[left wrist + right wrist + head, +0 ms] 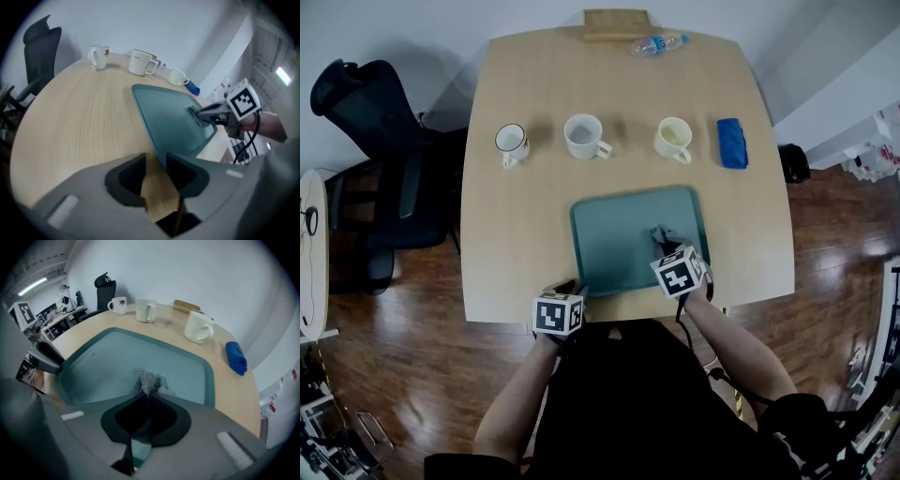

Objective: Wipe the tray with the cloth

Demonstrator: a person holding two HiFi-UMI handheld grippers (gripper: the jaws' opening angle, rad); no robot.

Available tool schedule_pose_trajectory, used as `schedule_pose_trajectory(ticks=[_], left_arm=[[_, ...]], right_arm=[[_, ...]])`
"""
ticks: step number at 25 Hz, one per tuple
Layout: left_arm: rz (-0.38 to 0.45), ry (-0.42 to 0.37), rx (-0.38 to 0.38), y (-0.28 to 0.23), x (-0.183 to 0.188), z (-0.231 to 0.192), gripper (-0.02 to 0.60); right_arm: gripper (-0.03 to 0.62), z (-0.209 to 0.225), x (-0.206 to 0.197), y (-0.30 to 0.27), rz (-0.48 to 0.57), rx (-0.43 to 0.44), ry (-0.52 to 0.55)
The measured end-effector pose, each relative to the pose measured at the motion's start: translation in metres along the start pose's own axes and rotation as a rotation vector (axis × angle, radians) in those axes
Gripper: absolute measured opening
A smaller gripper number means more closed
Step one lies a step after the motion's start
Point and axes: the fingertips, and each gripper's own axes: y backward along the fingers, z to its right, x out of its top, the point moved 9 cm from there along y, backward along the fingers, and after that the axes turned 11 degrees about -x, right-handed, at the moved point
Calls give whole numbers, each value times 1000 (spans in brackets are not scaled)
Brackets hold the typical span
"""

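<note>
Below, dark floorboards (412, 356) surround a pale wooden table (516, 244) bearing a teal tray (609, 246).

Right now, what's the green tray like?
The tray is teal, plastic-looking, rectangular with rounded corners and a raised rim. It lies flat on the wooden table, near the front edge. A grey cloth, pinched by the right gripper, rests on its near-right part. The open left gripper sits at its near-left corner.

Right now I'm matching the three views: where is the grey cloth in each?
Head view: cloth on the tray, right of centre.
Left gripper view: cloth right of centre, on the tray.
Right gripper view: cloth at centre, pinched by the right gripper.
Shared landmark: the tray.
</note>
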Motion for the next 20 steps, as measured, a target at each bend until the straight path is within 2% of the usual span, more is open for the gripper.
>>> schedule_pose_trajectory(ticks=[4, 8, 11, 12, 15, 20], left_arm=[[3, 14, -43, 3, 1, -6, 107], [2, -13, -49, 3, 0, -6, 106], [30, 10, -98, 2, -3, -11, 96], [45, 35, -125, 2, -3, -13, 67], [55, 64, -172, 0, -4, -16, 64], [45, 81, -205, -4, -7, -18, 64]], right_arm=[[28, -68, 28, 8, 49, 103, 88], [28, -132, 53, 16, 83, 213, 166], [29, -163, 65, 18, 89, 290, 166], [29, -168, 68, 18, 86, 311, 153], [28, -170, 69, 16, 79, 344, 138], [29, -128, 35, 18, 66, 276, 115]])
